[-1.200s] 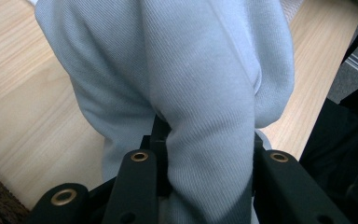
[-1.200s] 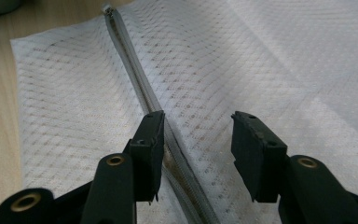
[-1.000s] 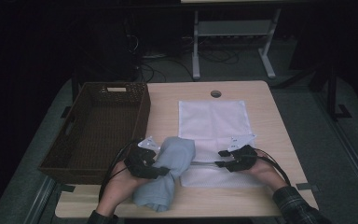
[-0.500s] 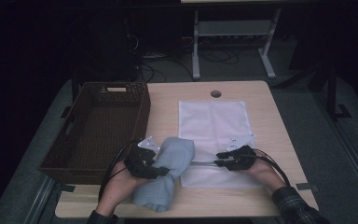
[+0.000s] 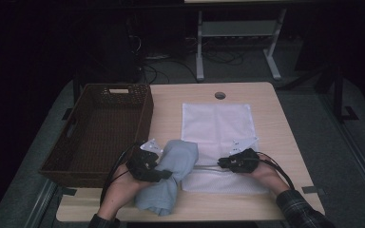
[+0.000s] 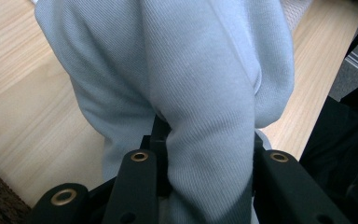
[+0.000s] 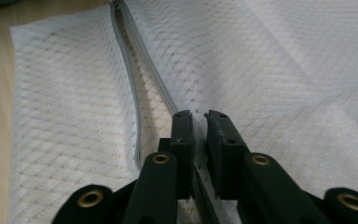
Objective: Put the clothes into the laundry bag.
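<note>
A light blue cloth (image 5: 173,178) lies bunched on the table's near left, beside a white mesh bag (image 5: 217,126) spread flat. My left gripper (image 5: 164,175) is shut on a thick fold of the blue cloth (image 6: 191,84), which fills the space between its jaws (image 6: 205,149). My right gripper (image 5: 220,164) sits at the bag's near left part, by the grey zipper (image 7: 140,51). Its jaws (image 7: 199,116) have just been closing, and they now pinch the zipper edge of the mesh bag (image 7: 270,70) with only a thin slit left between them.
A dark brown wicker basket (image 5: 100,128) stands at the table's left, just beyond my left hand. The wooden tabletop (image 5: 275,118) has a round cable hole (image 5: 220,95) at the back. Cables trail from both grippers toward the front edge.
Both hands and the blue cloth stay where they were. The right gripper's jaws look drawn closer together at the bag's zipper edge.
</note>
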Available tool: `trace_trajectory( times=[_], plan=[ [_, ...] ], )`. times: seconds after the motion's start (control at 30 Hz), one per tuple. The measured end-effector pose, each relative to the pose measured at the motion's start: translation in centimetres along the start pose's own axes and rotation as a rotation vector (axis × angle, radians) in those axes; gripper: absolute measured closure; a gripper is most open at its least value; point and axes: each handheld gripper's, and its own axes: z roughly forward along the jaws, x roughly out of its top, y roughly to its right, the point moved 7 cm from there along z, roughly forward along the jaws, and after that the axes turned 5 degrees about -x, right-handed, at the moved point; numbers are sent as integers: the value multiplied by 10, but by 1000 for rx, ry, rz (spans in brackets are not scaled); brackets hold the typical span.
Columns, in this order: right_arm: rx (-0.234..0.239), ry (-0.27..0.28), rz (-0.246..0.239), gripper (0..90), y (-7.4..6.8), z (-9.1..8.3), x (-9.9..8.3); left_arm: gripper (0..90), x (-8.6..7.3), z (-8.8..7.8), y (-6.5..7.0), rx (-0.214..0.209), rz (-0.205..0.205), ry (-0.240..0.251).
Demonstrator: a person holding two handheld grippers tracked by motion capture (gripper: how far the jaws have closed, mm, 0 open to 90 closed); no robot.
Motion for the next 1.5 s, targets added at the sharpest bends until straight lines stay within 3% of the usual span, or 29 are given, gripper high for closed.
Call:
trace_trajectory(
  times=[0.03,0.17,0.3,0.57,0.73,1.13,1.5],
  plan=[
    [15,13,23,857,1,-1,2,687,0,0,0,-1,0,0],
    [17,13,22,826,1,-1,2,687,0,0,0,-1,1,-2],
    [39,-7,-15,750,-6,3,0,688,0,0,0,-1,-1,-1],
    [43,-3,6,876,-5,4,2,688,0,1,1,-3,1,-6],
    [48,-1,25,889,-4,3,3,687,0,1,1,-3,1,-7],
    [48,74,94,896,8,-1,16,688,-1,0,0,-3,-1,-6],
    [34,87,127,896,24,10,36,688,-2,0,-1,-3,-5,-8]
  ],
)
